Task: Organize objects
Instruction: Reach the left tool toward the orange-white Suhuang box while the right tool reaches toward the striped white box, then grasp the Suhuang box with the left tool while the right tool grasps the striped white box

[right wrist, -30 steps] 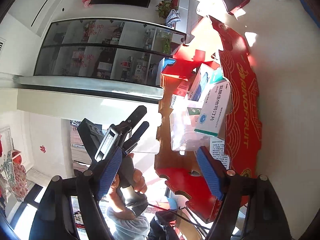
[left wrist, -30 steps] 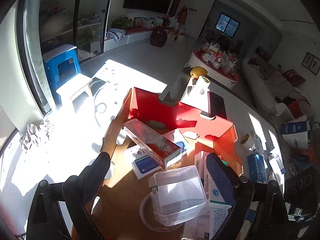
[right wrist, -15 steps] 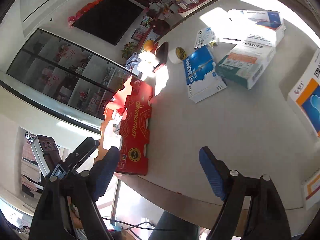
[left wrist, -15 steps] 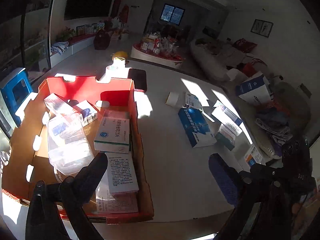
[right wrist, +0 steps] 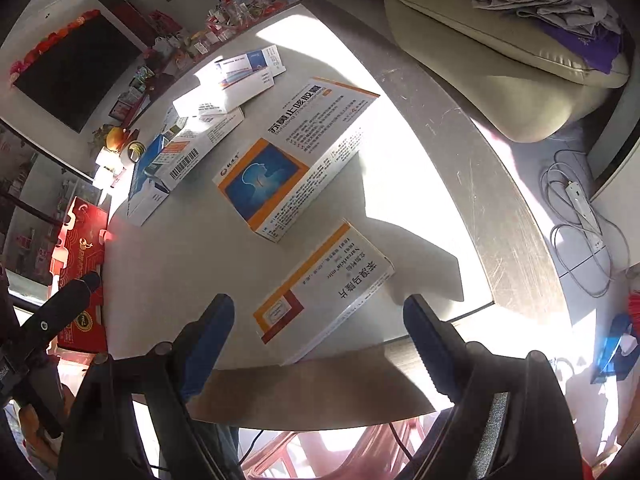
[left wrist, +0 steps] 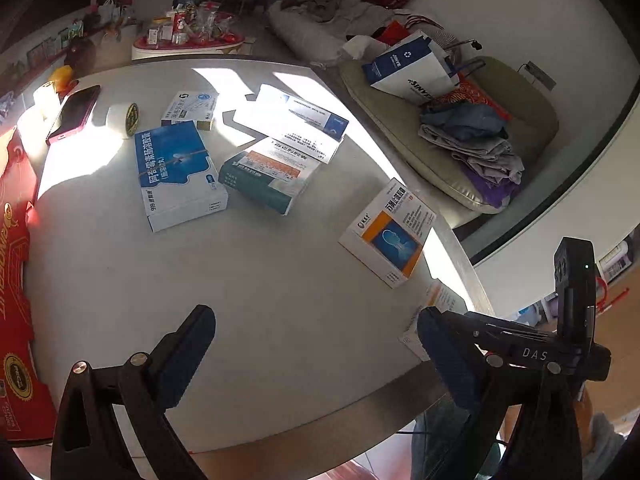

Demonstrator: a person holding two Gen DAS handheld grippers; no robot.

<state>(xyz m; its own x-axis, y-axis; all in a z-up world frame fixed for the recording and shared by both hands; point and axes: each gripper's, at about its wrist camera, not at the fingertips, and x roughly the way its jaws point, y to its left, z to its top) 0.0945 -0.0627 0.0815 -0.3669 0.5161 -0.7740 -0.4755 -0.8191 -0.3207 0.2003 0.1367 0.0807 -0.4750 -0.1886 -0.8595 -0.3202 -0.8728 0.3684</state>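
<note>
- While the left gripper (left wrist: pixel 316 344) hangs over a bare patch of the grey surface (left wrist: pixel 248 288), its fingers (left wrist: pixel 188 344) stand wide apart with nothing between them.
- Farther off in the left wrist view lie a blue-and-white box (left wrist: pixel 176 172), a teal-sided box (left wrist: pixel 268 174) just beside it, a long white box (left wrist: pixel 292 124) and a small white box (left wrist: pixel 191 109).
- An orange-and-blue box (left wrist: pixel 390 232) lies near the surface's right edge; a red carton (left wrist: pixel 14 280) stands at the left edge.
- A tape roll (left wrist: pixel 125 119) and a dark phone (left wrist: pixel 74 114) sit at the far left.
- Seen from the right wrist, the right gripper (right wrist: pixel 318 340) is opening its fingers (right wrist: pixel 208 344), and an orange-striped white box (right wrist: pixel 324 294) lies flat on the surface between them, untouched.
- Just beyond it lies the orange-and-blue box (right wrist: pixel 296 156), with the remaining boxes stacked farther back.
</note>
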